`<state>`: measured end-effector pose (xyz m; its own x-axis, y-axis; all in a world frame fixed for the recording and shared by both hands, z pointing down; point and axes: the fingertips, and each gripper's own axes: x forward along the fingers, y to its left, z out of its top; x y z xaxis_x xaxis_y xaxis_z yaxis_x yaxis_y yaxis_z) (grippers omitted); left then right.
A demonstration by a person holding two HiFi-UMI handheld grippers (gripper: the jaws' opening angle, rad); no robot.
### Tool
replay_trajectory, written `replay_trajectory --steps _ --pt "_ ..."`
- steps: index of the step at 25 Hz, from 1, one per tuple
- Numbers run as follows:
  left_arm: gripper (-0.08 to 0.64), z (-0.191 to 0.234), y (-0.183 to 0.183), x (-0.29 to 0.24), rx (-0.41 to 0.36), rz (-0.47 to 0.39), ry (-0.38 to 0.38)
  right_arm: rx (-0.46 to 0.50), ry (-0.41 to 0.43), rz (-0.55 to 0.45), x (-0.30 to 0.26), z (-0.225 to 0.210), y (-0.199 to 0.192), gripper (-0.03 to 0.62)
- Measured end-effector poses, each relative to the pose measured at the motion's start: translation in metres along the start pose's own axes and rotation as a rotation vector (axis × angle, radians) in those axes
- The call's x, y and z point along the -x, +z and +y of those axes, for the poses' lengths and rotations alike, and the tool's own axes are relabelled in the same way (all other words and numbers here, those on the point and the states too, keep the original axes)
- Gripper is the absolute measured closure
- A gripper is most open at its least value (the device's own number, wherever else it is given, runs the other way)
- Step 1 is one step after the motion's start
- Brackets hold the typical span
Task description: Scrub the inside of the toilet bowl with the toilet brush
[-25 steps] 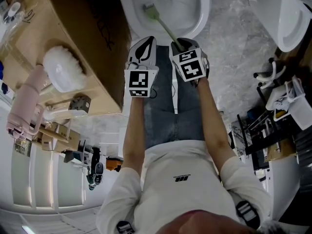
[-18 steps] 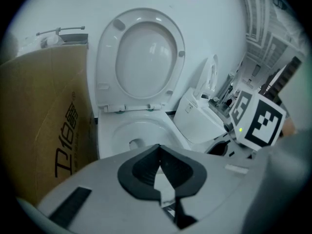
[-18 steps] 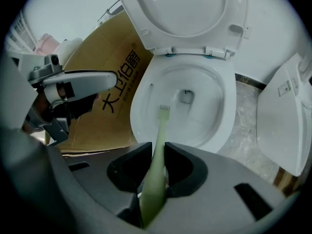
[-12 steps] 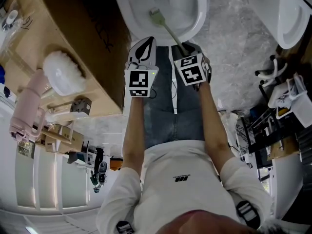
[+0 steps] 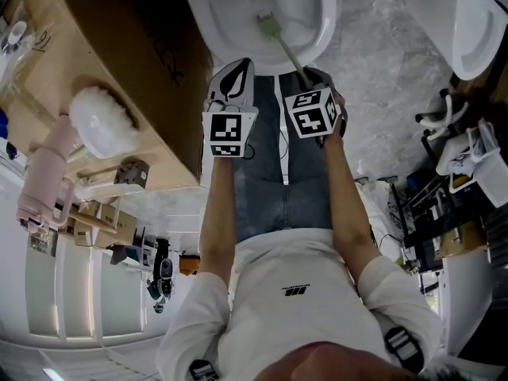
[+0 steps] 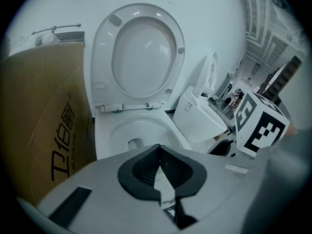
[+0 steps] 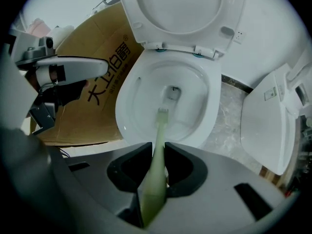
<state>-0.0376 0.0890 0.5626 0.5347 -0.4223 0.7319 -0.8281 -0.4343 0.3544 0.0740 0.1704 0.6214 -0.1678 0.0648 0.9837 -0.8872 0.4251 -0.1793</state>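
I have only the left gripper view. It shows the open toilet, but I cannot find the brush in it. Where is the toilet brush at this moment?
Observer: The right gripper is shut on the toilet brush, with the green handle between its jaws.
Operator: Is its head already inside the bowl?
Observer: Yes. In the right gripper view the brush head is inside the toilet bowl, just short of the drain opening. I cannot tell whether it touches the surface.

two toilets (image 7: 197,94) (image 7: 268,126), one toilet brush (image 7: 158,140), one cardboard box (image 7: 92,101)
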Motion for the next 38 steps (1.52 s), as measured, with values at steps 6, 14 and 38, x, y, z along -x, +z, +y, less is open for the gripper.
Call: replay_trajectory --steps 6,14,38 --pt "0.551 0.002 0.0 -0.003 0.005 0.006 0.001 0.009 -0.02 -0.014 -0.001 -0.005 0.006 0.52" --pt "0.551 0.006 0.002 -0.01 0.01 0.011 0.003 0.032 -0.037 0.01 -0.016 -0.009 0.014 0.52" --pt "0.551 0.026 0.001 -0.021 0.019 0.018 0.006 0.0 -0.058 0.015 -0.069 -0.03 0.057 0.52"
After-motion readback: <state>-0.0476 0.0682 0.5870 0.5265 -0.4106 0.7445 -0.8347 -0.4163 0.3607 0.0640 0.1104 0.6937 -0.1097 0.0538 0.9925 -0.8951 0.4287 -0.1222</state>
